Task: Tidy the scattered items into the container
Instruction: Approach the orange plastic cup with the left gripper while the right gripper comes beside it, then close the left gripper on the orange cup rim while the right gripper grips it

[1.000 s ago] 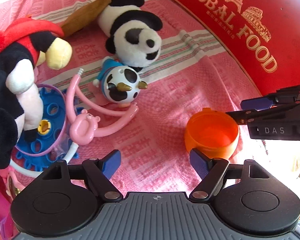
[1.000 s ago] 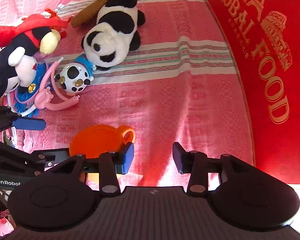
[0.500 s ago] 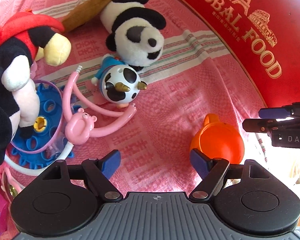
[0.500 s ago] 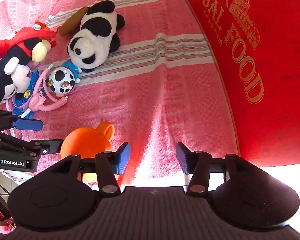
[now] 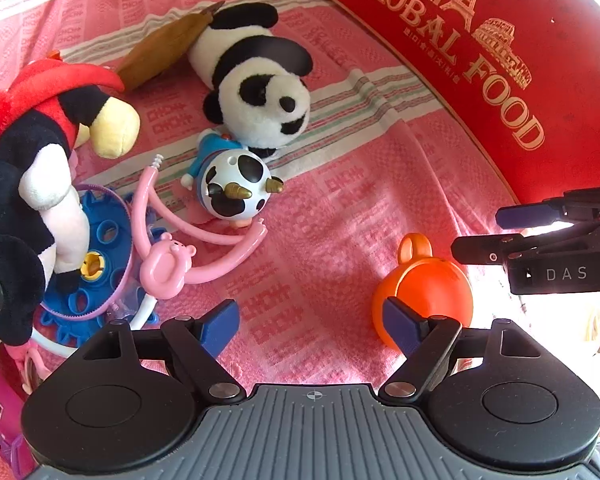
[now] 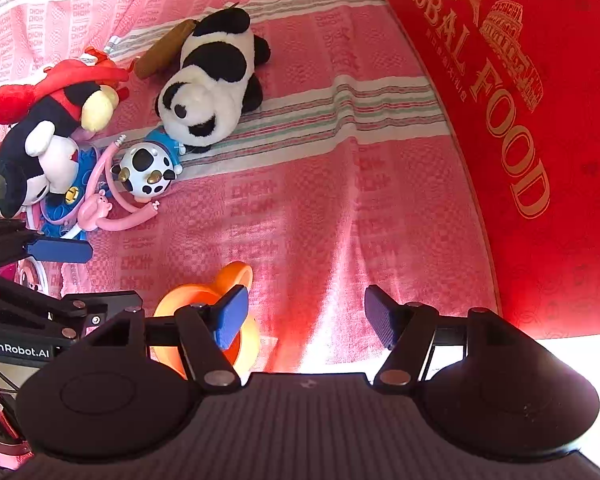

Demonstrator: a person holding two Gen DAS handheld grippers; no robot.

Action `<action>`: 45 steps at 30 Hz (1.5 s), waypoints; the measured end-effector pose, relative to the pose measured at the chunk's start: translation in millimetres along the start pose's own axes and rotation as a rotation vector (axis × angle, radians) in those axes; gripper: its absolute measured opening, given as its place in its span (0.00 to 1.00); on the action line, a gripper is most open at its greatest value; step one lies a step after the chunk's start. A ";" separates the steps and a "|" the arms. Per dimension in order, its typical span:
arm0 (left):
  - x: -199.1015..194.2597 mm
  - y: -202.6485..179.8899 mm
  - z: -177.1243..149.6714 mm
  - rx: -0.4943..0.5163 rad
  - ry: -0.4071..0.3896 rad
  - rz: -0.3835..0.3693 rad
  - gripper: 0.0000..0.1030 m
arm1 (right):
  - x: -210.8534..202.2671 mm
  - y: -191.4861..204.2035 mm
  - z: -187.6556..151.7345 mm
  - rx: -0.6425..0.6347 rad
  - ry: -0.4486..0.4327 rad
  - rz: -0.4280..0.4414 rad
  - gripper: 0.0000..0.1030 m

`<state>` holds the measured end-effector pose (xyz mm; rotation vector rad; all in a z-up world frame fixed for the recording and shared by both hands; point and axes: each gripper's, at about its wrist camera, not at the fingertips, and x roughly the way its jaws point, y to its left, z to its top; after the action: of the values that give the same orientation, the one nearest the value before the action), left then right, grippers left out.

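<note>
A: What fills the most room here?

B: The pink cloth spread under everything, and the big red box with gold "GLOBAL FOOD" lettering standing along its right side.

A: And the toys?

B: Piled at the far left. The black mouse doll with the red outfit is the largest, lying over a blue gear toy. Beside it, further back, is the panda, with a brown pouch touching its back end. Just in front of the panda sits the spotted cow ball, and a pink monkey with long arms curls around it.

A: Where's the orange cup?

B: Apart from the pile, on the cloth near the box, tipped with its handle pointing away. It lies right by the right-hand finger of the left gripper.

A: Are those jaws on anything?

B: No, spread wide, nothing between them. The right gripper is the same: jaws wide apart and empty, with the cup just outside its left finger
</note>
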<state>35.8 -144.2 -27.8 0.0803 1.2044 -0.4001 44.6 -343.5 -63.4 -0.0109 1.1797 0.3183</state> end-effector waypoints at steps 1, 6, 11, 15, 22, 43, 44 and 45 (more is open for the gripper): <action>-0.1 -0.1 -0.2 0.004 0.001 -0.001 0.85 | -0.3 0.4 0.1 0.003 0.000 0.001 0.67; -2.9 -1.5 -1.8 0.038 0.000 -0.021 0.86 | -3.4 2.1 -0.8 0.026 0.003 0.008 0.72; -6.5 -6.2 -3.9 0.097 -0.016 -0.077 0.85 | -9.9 0.8 -4.5 0.064 0.014 0.020 0.77; -3.8 -16.7 -7.2 0.159 -0.022 -0.115 0.85 | -14.5 1.8 -10.3 0.048 0.026 0.013 0.66; 5.5 -28.9 -7.4 0.172 -0.002 -0.151 0.73 | -14.7 4.4 -14.6 0.023 0.037 0.020 0.51; 31.4 -30.3 -8.8 0.147 0.078 -0.137 0.56 | 12.1 19.7 -15.2 0.038 0.110 0.095 0.51; 32.2 -30.1 -9.4 0.152 0.077 -0.131 0.56 | 13.3 21.2 -14.4 0.031 0.118 0.093 0.51; 32.8 -29.6 -10.1 0.153 0.076 -0.127 0.55 | 13.7 24.0 -13.9 0.019 0.119 0.071 0.47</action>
<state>26.4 -177.4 -57.1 0.1522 1.2559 -0.6044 30.7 -319.6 -77.4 0.0290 1.3034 0.3727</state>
